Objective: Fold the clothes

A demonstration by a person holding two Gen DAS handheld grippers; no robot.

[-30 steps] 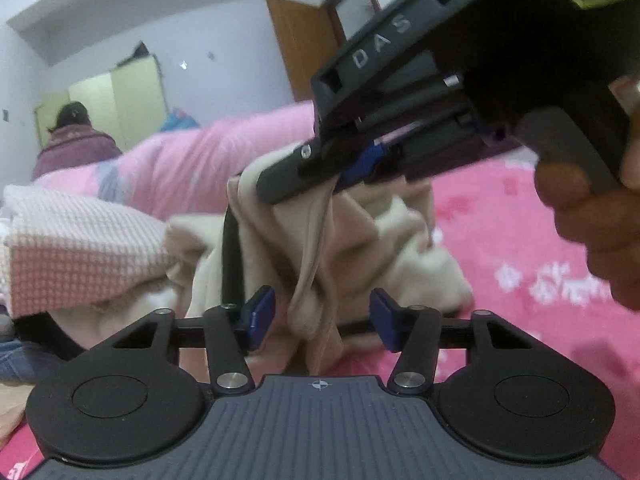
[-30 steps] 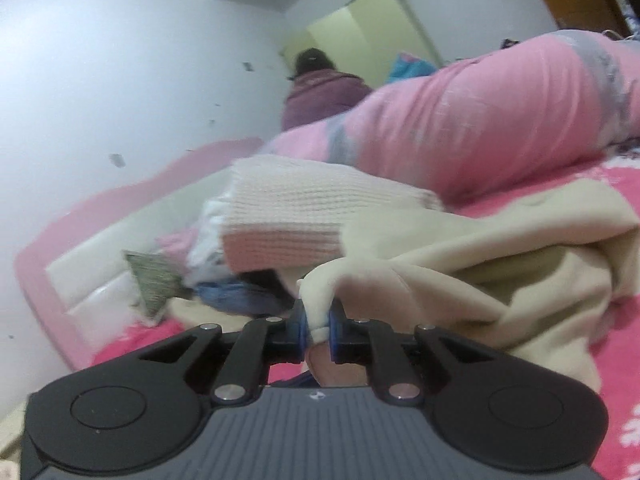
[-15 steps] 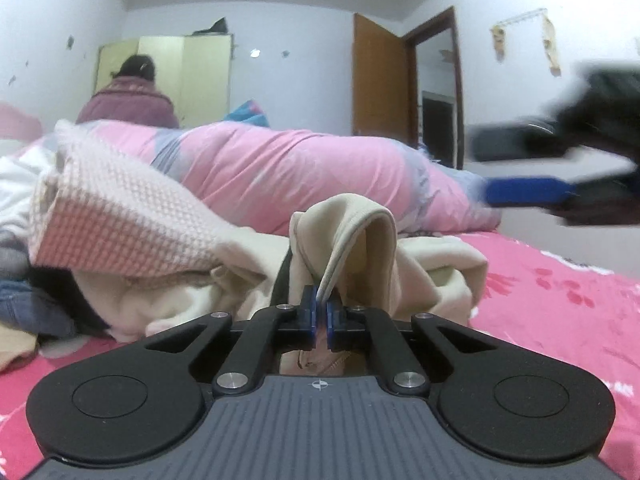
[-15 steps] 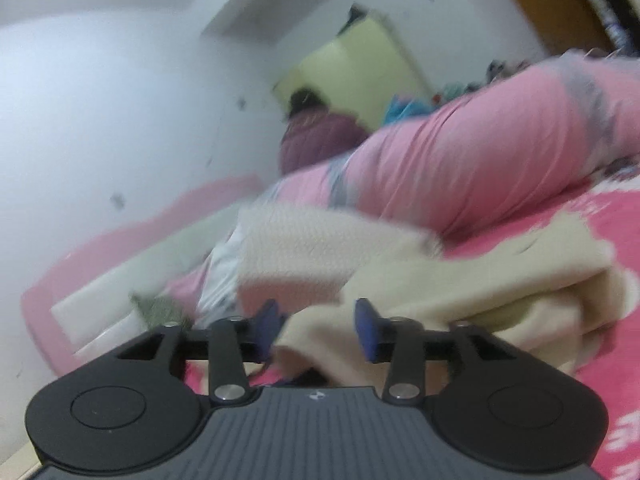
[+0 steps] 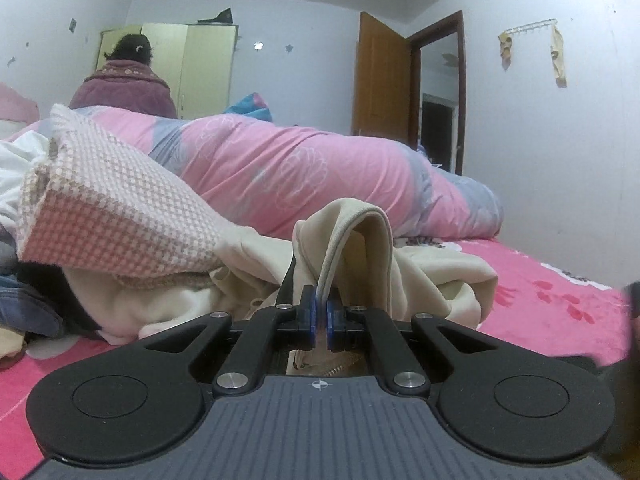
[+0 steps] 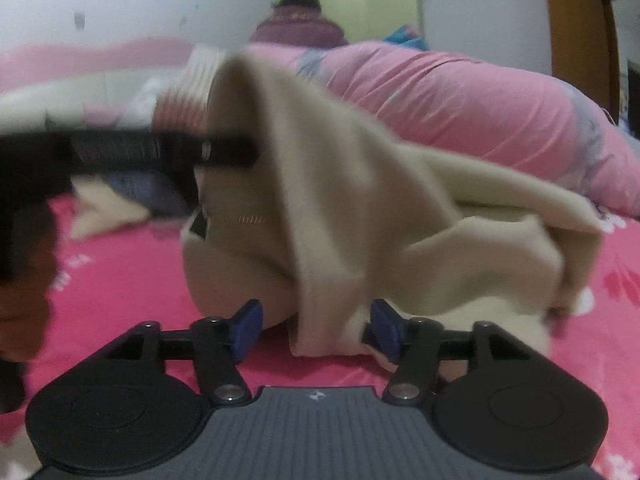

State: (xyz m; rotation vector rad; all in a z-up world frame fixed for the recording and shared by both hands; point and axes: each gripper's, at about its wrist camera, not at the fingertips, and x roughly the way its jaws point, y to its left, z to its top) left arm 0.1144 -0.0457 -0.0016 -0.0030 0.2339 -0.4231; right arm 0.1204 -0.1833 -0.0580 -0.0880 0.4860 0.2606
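A beige fleece garment (image 5: 352, 240) lies bunched on the pink bed sheet (image 5: 552, 300). My left gripper (image 5: 320, 320) is shut on an edge of it, and a fold stands up just above the blue pads. In the right wrist view the same beige garment (image 6: 360, 184) hangs from the left gripper (image 6: 224, 150), which reaches in from the left. My right gripper (image 6: 316, 326) is low over the sheet with its jaws opening. A hanging hem of the garment sits between the blue pads, which do not press on it.
A pink-and-white checked folded cloth (image 5: 112, 216) tops a pile of clothes at the left. A rolled pink quilt (image 5: 320, 176) lies across the back of the bed. A person (image 5: 124, 84) stands by the yellow wardrobe (image 5: 204, 68). A brown door (image 5: 380, 84) is open.
My left gripper has shut on the beige garment. My right gripper has let go of it, opened and dropped lower toward the hanging hem.
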